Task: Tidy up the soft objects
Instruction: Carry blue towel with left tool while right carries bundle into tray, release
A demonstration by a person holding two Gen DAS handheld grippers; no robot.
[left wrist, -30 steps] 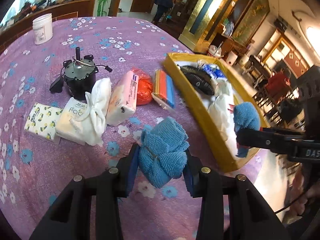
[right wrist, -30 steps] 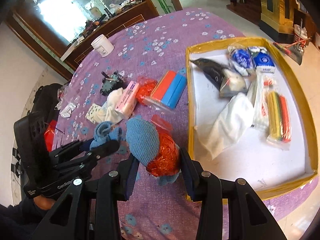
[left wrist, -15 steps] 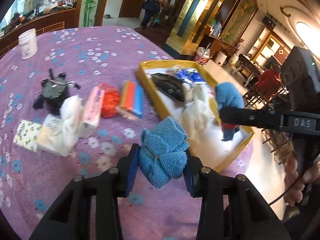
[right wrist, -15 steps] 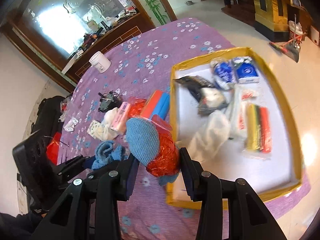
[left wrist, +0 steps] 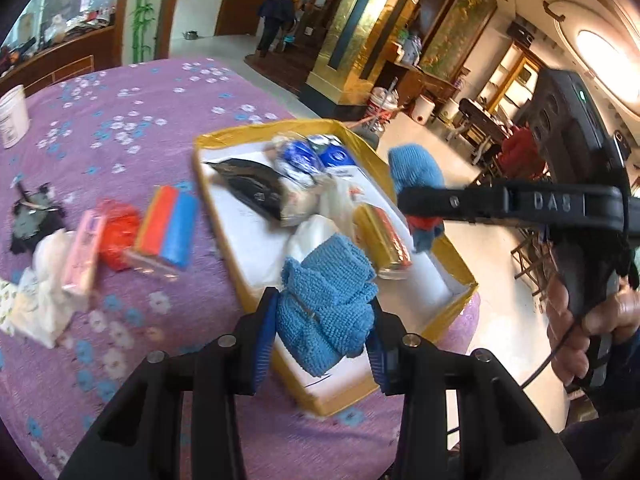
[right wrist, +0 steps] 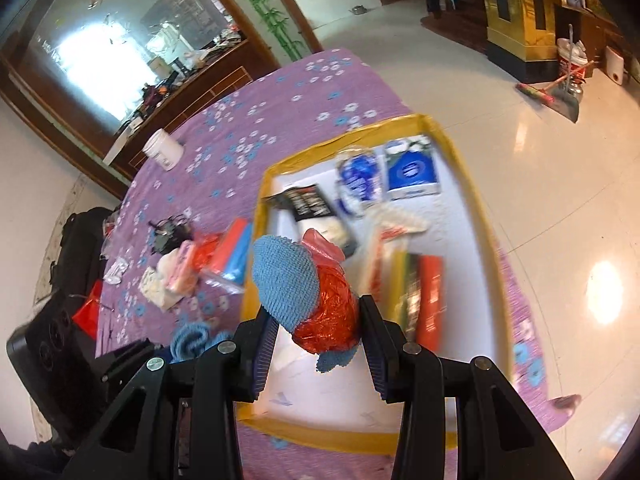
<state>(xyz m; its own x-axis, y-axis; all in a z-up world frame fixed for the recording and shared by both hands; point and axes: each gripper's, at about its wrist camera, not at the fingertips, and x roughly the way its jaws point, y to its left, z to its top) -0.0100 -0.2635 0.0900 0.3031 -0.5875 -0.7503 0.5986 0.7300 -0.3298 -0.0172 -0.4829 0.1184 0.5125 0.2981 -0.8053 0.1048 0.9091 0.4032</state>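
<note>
My left gripper (left wrist: 322, 336) is shut on a bunched blue towel (left wrist: 328, 308), which hangs above the near corner of the yellow-rimmed box (left wrist: 464, 276). My right gripper (right wrist: 318, 334) is shut on a bundle of blue knitted cloth and red crinkly foil (right wrist: 308, 292), held over the white floor of the same box (right wrist: 480, 216). In the left wrist view the right gripper (left wrist: 420, 204) reaches in from the right above the box, carrying that bundle. The box holds several packets, a white cloth and a black pouch.
On the purple flowered tablecloth (left wrist: 132, 128) left of the box lie a red-and-blue pack (left wrist: 168, 232), a red foil ball (left wrist: 118, 236), a pink tissue pack (left wrist: 84, 256), white cloths, a black motor (left wrist: 34, 216) and a white tub (left wrist: 12, 114). A person walks far behind.
Both grippers have swung to the right with their loads, from above the tablecloth to above the box. The grips have not changed.
</note>
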